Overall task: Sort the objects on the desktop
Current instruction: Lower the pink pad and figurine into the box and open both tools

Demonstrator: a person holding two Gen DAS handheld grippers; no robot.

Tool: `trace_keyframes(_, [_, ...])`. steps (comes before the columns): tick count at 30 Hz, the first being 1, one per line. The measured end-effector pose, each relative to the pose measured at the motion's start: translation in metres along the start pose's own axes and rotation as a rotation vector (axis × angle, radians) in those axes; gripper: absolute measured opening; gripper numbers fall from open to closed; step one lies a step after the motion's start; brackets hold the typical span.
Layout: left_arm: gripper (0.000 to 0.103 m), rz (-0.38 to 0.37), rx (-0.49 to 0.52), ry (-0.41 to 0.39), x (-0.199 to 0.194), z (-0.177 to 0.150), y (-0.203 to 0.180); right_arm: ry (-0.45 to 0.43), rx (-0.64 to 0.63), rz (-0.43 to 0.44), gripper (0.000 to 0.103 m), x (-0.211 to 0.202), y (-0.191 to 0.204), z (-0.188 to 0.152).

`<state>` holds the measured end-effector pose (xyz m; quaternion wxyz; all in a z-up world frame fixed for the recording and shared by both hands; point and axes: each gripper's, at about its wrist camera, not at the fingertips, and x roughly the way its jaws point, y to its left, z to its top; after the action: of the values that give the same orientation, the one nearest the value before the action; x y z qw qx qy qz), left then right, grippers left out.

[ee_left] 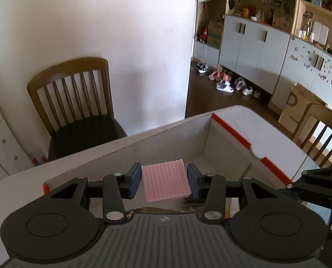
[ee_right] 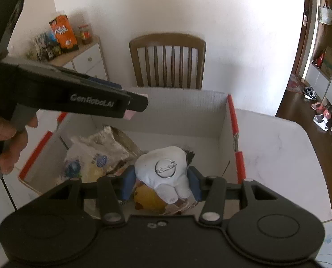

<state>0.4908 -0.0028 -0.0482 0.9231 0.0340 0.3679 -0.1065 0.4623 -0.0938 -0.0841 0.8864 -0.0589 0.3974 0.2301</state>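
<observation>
My left gripper (ee_left: 164,179) is shut on a pink ribbed flat block (ee_left: 166,182) and holds it above the open white cardboard box (ee_left: 161,143). In the right wrist view the left gripper (ee_right: 134,107) comes in from the left above the box (ee_right: 183,105), a bit of pink showing at its tip. My right gripper (ee_right: 160,182) is shut on a white plush toy (ee_right: 166,174) with a round metal pin on its back, held over the box's inside. Plastic bags (ee_right: 94,154) and a yellow item (ee_right: 148,197) lie in the box.
The box has orange-red edges (ee_right: 235,129) and stands on a white table (ee_right: 277,156). A wooden chair (ee_right: 168,60) stands behind the table against the wall. A second chair (ee_left: 322,134) is at the right. A sideboard with snacks (ee_right: 65,35) is at the left.
</observation>
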Motion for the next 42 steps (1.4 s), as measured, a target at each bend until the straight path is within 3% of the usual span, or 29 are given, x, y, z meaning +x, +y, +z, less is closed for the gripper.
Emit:
trace_keyframes(15, [0.044, -0.011, -0.017, 0.118, 0.046, -0.008, 0.008, 0.047, -0.010, 0.021, 0.050, 0.022, -0.001, -0.009])
trace_keyframes(27, [0.045, -0.021, -0.045, 0.189, 0.061, -0.016, 0.013, 0.065, 0.005, 0.025, 0.053, 0.030, -0.002, -0.017])
trace_keyframes(32, [0.059, -0.026, -0.056, 0.180, 0.055, -0.016, 0.013, 0.049, 0.008, 0.012, 0.060, 0.029, -0.001, -0.016])
trace_keyframes(42, [0.067, -0.029, -0.066, 0.123, 0.023, -0.012, 0.008, 0.015, 0.010, 0.019, 0.066, 0.011, -0.001, -0.013])
